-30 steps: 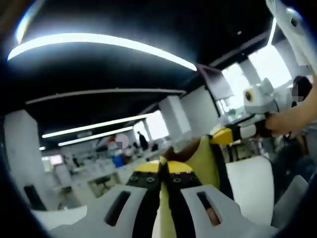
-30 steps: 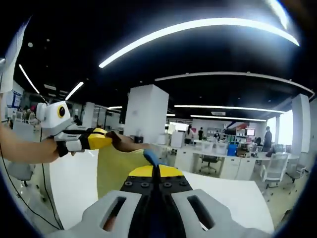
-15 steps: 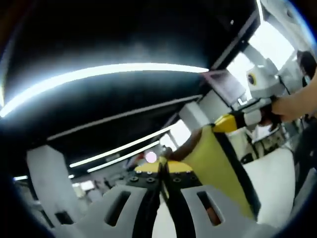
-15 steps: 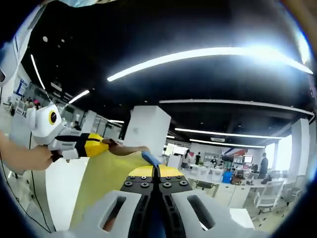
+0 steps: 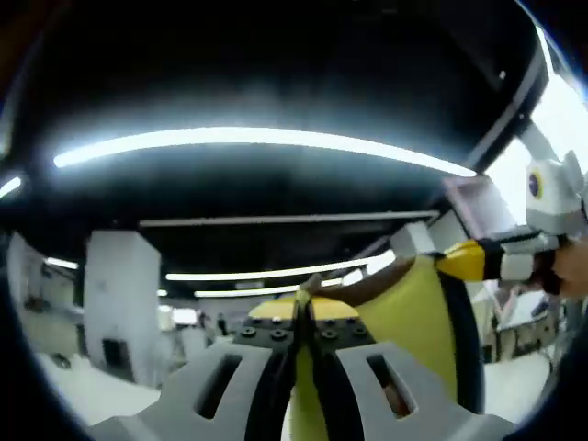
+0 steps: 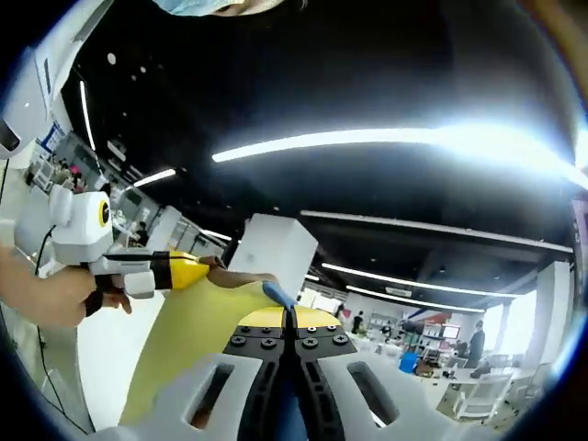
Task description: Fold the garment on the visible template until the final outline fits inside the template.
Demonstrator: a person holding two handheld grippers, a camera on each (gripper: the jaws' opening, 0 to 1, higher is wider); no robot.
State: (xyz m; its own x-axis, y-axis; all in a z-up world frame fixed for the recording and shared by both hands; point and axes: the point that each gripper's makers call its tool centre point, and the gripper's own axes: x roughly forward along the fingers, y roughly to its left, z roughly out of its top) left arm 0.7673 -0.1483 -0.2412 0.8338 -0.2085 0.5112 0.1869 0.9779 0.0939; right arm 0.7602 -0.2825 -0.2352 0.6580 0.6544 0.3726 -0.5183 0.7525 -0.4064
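Both views have tilted further toward the ceiling over the last second: the left gripper [image 5: 302,312] and right gripper [image 6: 288,317], each clamped on the yellow, dark-trimmed fabric garment [image 5: 409,317], carry it aloft, likely mid-fold.

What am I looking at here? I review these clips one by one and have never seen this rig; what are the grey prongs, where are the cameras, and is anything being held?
No robot arm here: a person holds a two-jaw gripper in each hand, and a fisheye camera rides on each, looking along its jaws. The grey prongs at the bottom are those jaws. In the left gripper view, the left gripper is shut on the yellow garment, and the right gripper comes in from the right. In the right gripper view, the right gripper is shut on the same cloth, near a blue edge, and the left gripper shows with the person's hand. Both cameras point up toward ceiling lights, with the garment raised and stretched between the grippers. No template is visible.
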